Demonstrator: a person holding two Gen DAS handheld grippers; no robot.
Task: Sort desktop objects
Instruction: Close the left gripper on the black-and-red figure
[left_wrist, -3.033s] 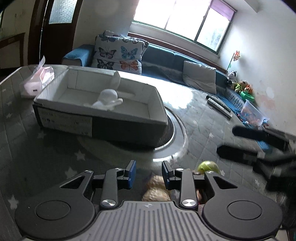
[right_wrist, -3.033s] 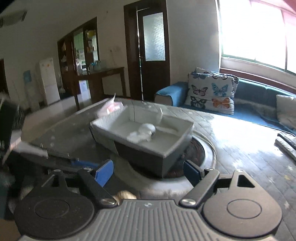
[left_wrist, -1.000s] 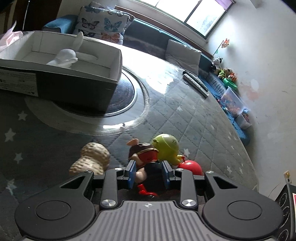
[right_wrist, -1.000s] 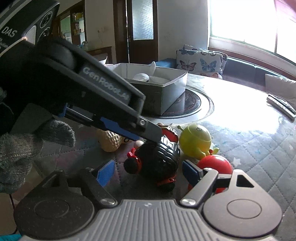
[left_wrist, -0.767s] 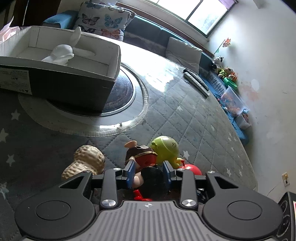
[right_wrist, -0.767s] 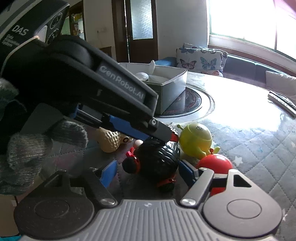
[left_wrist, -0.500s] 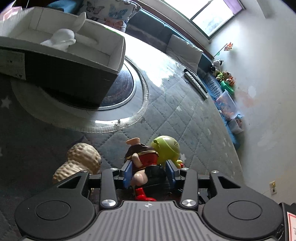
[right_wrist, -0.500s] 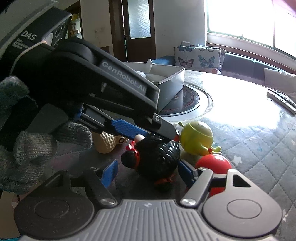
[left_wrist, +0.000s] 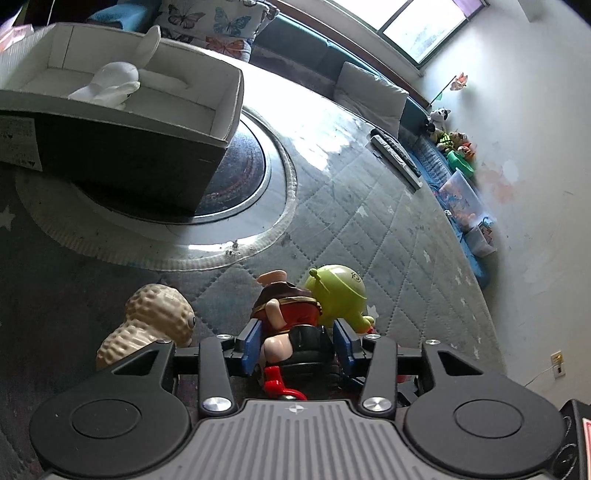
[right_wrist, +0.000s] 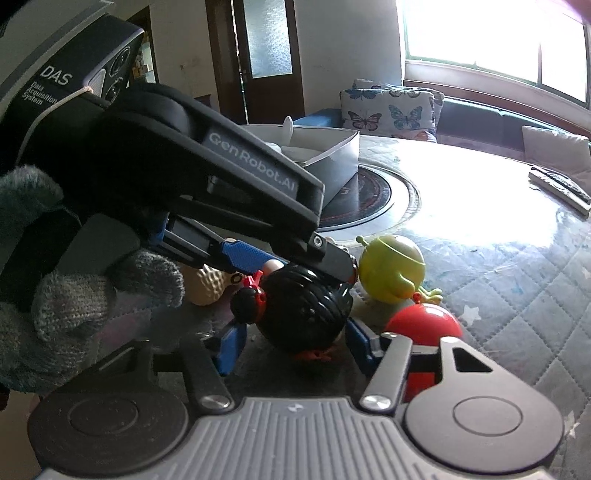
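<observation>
1. White cardboard box (left_wrist: 221, 110) with dark outer walls sits on the round glass turntable (left_wrist: 258, 206); it holds one white plush toy (left_wrist: 107, 83).
2. Four toys cluster on the grey quilted table cover (left_wrist: 388, 236): one black-haired doll figure in red (left_wrist: 291, 325), one green round alien toy (left_wrist: 340, 291), one beige peanut-shaped toy (left_wrist: 155, 325), one red ball toy (right_wrist: 423, 325).
3. Left gripper (left_wrist: 295, 341) has its blue pads pinching the doll figure at both sides; the doll touches the green alien.
4. Right gripper (right_wrist: 291, 345) is spread wide, its fingers flanking the doll's black head without clear contact.
5. Two remote controls (left_wrist: 395, 155) lie near the far table edge; bare quilted cover stretches between them and the toys.
</observation>
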